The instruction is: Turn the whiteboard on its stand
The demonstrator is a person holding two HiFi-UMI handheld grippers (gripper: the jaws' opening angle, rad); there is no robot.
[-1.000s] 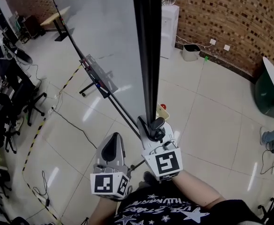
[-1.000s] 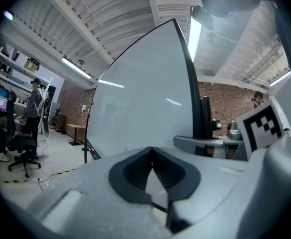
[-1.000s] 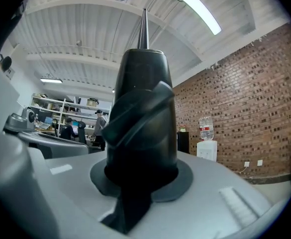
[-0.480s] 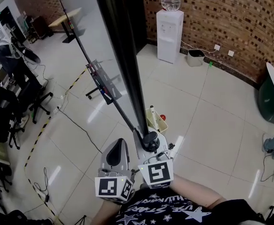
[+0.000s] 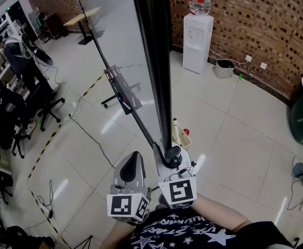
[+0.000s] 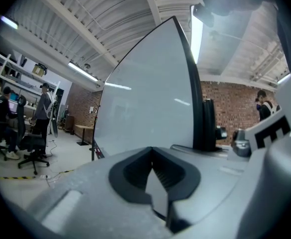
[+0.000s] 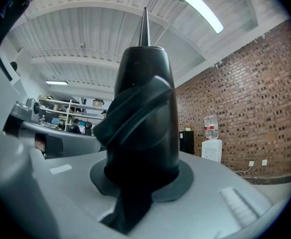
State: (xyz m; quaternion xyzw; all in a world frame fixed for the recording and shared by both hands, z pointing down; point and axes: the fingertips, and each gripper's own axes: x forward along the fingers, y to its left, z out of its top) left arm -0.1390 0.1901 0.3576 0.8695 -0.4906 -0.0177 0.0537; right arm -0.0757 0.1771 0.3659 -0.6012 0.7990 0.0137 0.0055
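The whiteboard (image 5: 117, 30) stands nearly edge-on in the head view, its pale face to the left. Its black side frame (image 5: 154, 61) runs down to my right gripper (image 5: 172, 153), which is shut on that frame at its lower end. In the right gripper view the black frame (image 7: 143, 118) fills the space between the jaws of the right gripper (image 7: 138, 183). My left gripper (image 5: 132, 168) is just left of it, shut and holding nothing. In the left gripper view, the board (image 6: 150, 98) rises beyond the left gripper (image 6: 155, 178).
The board's stand and tray (image 5: 121, 87) reach back left over the tiled floor. A small box with a bottle (image 5: 178, 134) lies by the frame's foot. A water dispenser (image 5: 198, 35) and a bin (image 5: 224, 68) stand by the brick wall. Office chairs and a person (image 5: 22, 56) are at left.
Both grippers have kept their places, and the right one its grip on the frame. The head view has shifted, so the black frame leans differently and more of the water dispenser shows.
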